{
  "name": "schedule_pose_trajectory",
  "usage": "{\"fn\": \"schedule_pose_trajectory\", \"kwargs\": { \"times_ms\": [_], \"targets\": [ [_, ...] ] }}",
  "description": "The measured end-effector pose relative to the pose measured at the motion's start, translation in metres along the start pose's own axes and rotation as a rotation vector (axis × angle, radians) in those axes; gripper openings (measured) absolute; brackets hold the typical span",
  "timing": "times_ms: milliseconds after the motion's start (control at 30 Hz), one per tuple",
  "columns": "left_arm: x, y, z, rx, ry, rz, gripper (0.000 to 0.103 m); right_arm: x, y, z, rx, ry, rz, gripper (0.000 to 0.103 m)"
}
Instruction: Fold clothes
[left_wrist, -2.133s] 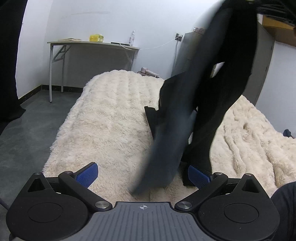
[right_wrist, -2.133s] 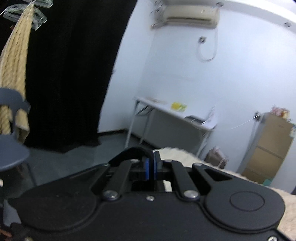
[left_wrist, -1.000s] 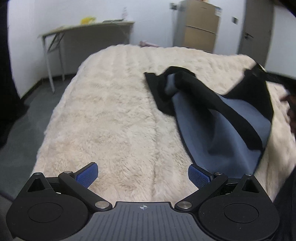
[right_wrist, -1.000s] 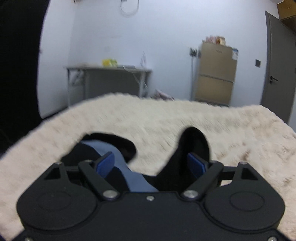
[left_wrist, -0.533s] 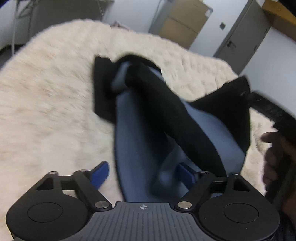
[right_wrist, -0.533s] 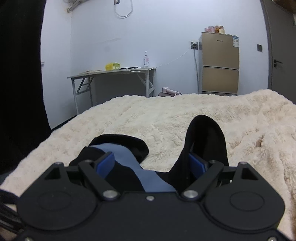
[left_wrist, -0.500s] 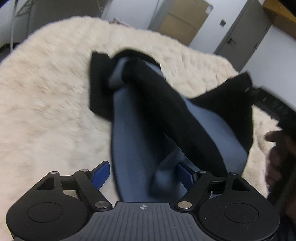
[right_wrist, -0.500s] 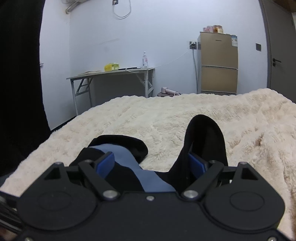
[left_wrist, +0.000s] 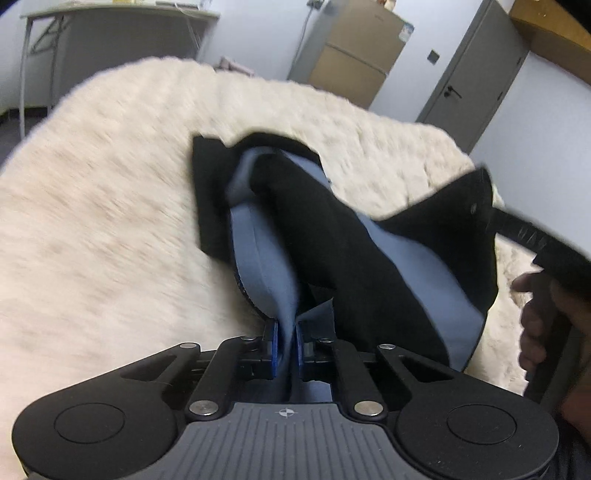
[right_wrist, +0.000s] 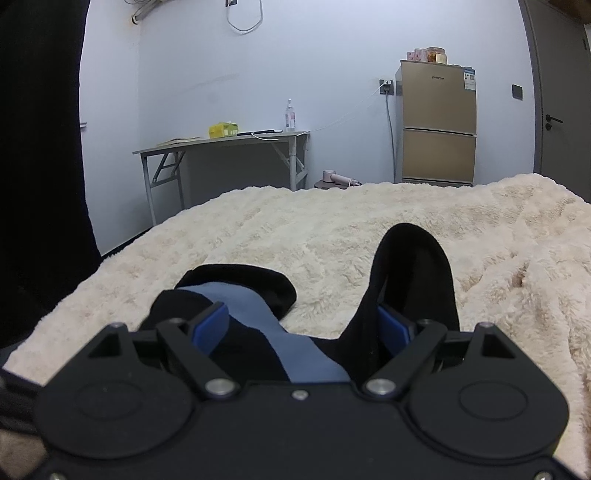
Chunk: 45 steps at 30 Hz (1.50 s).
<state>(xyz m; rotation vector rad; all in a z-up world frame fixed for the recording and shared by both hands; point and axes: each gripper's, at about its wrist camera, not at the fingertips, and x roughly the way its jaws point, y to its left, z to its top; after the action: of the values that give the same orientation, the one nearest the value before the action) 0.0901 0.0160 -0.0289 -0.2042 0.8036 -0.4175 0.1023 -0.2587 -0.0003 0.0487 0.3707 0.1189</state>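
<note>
Cream blanket bears garment, pinched in left claw.

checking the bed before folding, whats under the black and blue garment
The cream fluffy blanket shows all around the black and blue garment; whatever lies directly beneath it is covered.

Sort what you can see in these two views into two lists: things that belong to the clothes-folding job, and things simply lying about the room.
Part of the job:
- black and blue garment
- cream fluffy blanket it lies on
- left tool, shut on the blue cloth
- right tool, open

Just lying about:
- folding table
- yellow box
- bottle
- small fridge
- door
</note>
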Motion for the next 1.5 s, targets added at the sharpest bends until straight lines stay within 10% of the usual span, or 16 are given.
{"fn": "schedule_pose_trajectory", "kwargs": {
  "times_ms": [367, 533, 1067, 1300, 1500],
  "targets": [
    [-0.073, 0.126, -0.003, -0.102, 0.087, 0.296, 0.007, -0.010, 0.017, 0.000, -0.079, -0.041, 0.084, 0.085],
    [-0.087, 0.146, -0.019, -0.269, -0.033, 0.215, 0.040, -0.018, 0.014, 0.003, -0.037, -0.100, 0.100, 0.085],
    [-0.039, 0.117, 0.030, -0.172, -0.119, 0.134, 0.058, -0.006, 0.029, -0.006, -0.147, -0.060, 0.053, 0.085],
    [-0.039, 0.093, 0.012, -0.041, -0.079, 0.150, 0.081, 0.005, 0.064, -0.013, -0.317, -0.039, 0.066, 0.085],
    [-0.053, 0.132, 0.010, -0.156, -0.098, 0.122, 0.081, 0.002, 0.102, -0.016, -0.426, -0.038, 0.101, 0.085]
  ]
}}
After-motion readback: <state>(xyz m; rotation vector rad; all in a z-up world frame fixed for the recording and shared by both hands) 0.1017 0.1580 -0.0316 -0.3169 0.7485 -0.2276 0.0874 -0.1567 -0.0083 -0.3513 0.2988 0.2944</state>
